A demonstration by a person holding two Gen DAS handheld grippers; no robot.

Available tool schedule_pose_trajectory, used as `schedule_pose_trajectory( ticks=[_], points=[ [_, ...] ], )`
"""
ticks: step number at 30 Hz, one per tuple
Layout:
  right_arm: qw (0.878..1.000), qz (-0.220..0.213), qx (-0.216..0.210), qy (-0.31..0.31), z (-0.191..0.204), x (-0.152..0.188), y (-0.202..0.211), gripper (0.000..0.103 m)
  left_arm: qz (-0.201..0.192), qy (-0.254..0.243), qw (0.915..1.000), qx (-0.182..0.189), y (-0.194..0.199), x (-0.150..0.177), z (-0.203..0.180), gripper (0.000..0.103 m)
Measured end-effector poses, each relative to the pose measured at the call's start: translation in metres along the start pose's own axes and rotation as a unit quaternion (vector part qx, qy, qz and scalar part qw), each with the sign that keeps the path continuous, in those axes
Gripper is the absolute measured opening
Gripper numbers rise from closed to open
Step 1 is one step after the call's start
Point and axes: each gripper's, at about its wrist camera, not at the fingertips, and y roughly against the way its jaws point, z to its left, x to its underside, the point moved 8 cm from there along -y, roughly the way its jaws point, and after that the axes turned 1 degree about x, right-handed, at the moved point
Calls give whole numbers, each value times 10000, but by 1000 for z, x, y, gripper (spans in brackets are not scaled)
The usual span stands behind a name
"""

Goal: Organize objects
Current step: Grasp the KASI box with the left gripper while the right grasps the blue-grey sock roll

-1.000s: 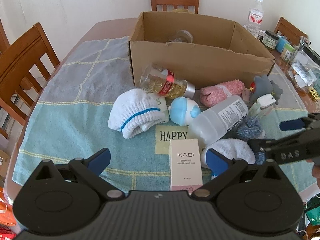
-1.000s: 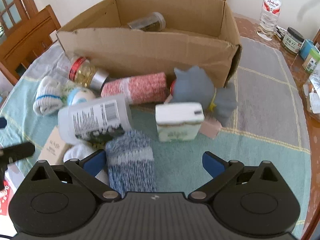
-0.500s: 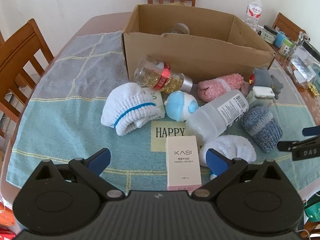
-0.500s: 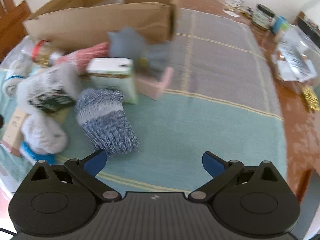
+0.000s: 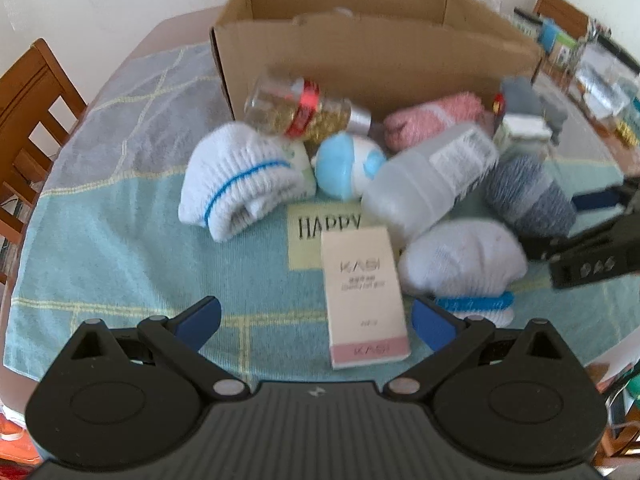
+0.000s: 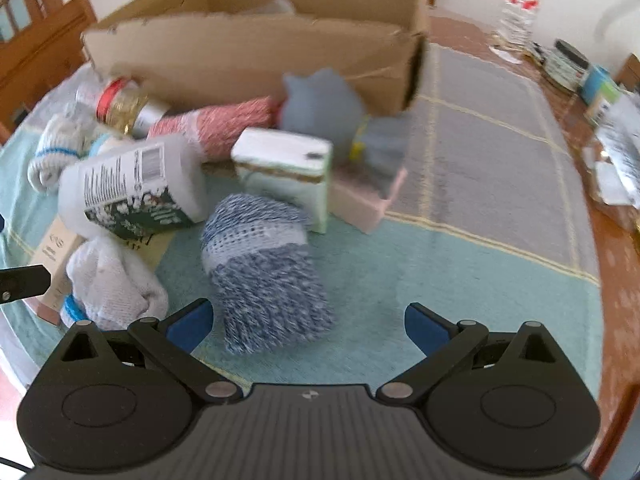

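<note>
A pile of objects lies on a teal cloth in front of an open cardboard box [image 5: 360, 52] [image 6: 256, 56]. My left gripper [image 5: 316, 322] is open and empty, with a pink KASI box [image 5: 362, 296] lying between its fingers. My right gripper [image 6: 306, 324] is open and empty, just in front of a blue-and-white knit sock roll [image 6: 264, 268] [image 5: 528, 196]. Around them lie a white sock roll with a blue stripe [image 5: 236, 192], a white sock bundle [image 5: 460, 264] [image 6: 112, 280], a clear plastic bottle [image 5: 428, 180] [image 6: 128, 184], a pill bottle [image 5: 304, 110], a pink sock roll [image 5: 432, 118] and a grey plush toy [image 6: 320, 108].
A green-white carton [image 6: 288, 168] and a pink box [image 6: 360, 200] sit right of the pile. A water bottle [image 6: 518, 4], jars and packets stand along the table's right side. Wooden chairs [image 5: 24, 120] surround the table. The right gripper shows in the left wrist view [image 5: 592, 240].
My right gripper swung away to the right, then back toward the pile, closer to the blue knit sock roll. My left gripper moved forward toward the KASI box. Both stayed open.
</note>
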Motion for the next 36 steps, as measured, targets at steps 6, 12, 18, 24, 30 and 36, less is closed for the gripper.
schedule_pose_trajectory(
  ticks=[6, 12, 18, 24, 30, 36],
  points=[
    [9999, -45, 85, 143, -6, -1, -6, 103, 159, 7, 9998, -122, -5, 13, 9, 101],
    [9999, 68, 128, 61, -26, 4, -4, 103, 197, 175, 9991, -331, -2, 15, 31, 101],
    [9993, 104, 351, -113, -48, 9, 0, 103, 199, 398, 9976, -536, -3, 11, 52, 101],
    [9984, 175, 353, -401, -67, 17, 7, 103, 225, 404, 9986, -263, 3, 16, 42, 101],
    [9998, 30, -72, -195, -39, 20, 17, 103, 198, 630, 9978, 73, 1, 12, 21, 101],
    [9999, 5, -80, 83, -20, 11, 4, 103, 139, 1225, 9921, 219, -9, -3, 19, 101]
  ],
)
